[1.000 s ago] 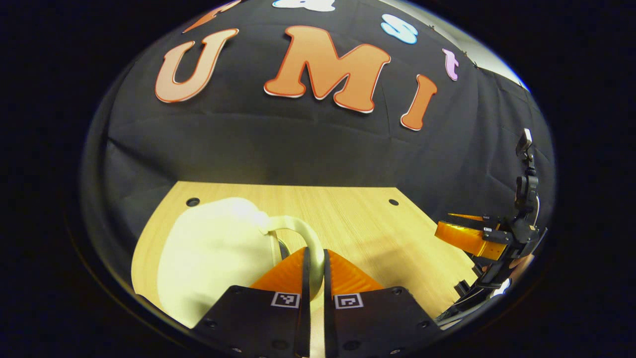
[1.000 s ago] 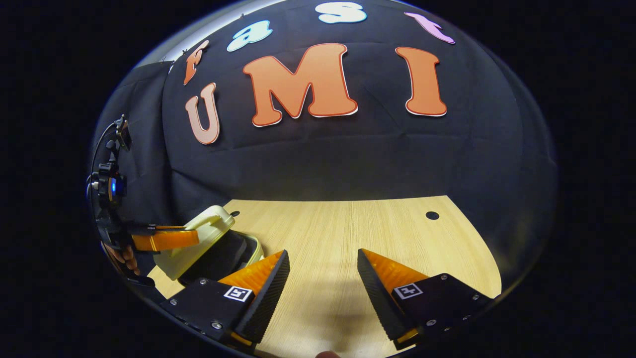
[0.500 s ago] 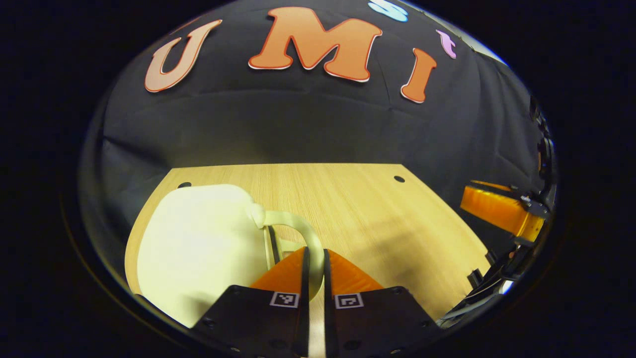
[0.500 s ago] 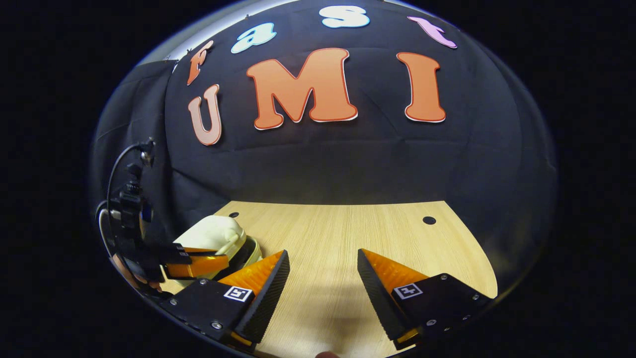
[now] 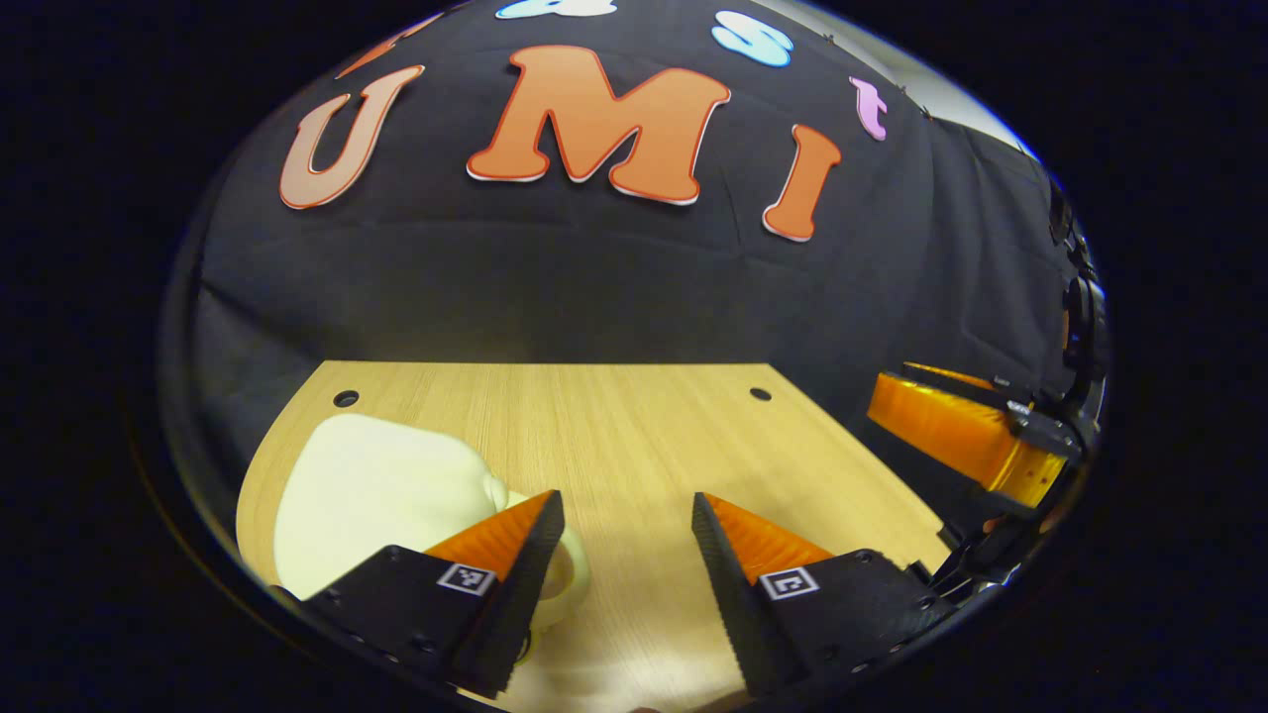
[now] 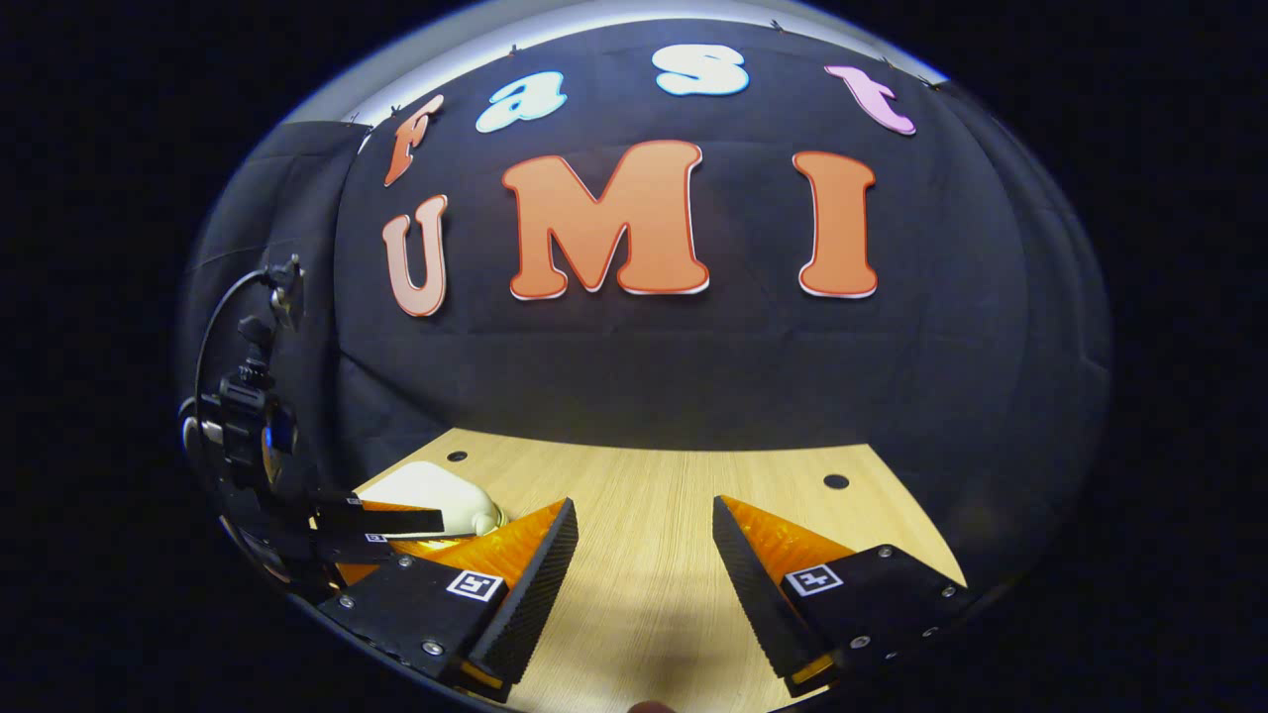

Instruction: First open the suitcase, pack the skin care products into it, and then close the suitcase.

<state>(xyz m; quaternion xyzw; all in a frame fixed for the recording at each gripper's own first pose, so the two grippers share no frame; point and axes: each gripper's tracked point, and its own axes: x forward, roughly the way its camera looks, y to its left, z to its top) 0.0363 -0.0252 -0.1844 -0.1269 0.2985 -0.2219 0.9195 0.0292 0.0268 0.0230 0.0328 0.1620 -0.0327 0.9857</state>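
Since half a second ago, my left gripper (image 5: 619,510) has let go of the suitcase handle it was pinching: its fingers now stand wide apart with nothing between them, bare table showing through the gap. The cream suitcase (image 5: 371,490) lies closed on the wooden table (image 5: 634,426), low and to the left in the left gripper view, its lid down where a second ago it was lifted with the dark interior exposed. Its handle (image 5: 567,579) sits just beside my left finger; whether they touch, I cannot tell. My right gripper (image 6: 644,520) is likewise wide open and holds nothing, hovering over bare tabletop well to the right of the case. In the right gripper view the suitcase (image 6: 431,490) appears at the lower left, partly behind the left gripper (image 6: 381,520). In the left gripper view the right gripper (image 5: 951,431) shows at the far right edge, off the table's corner.
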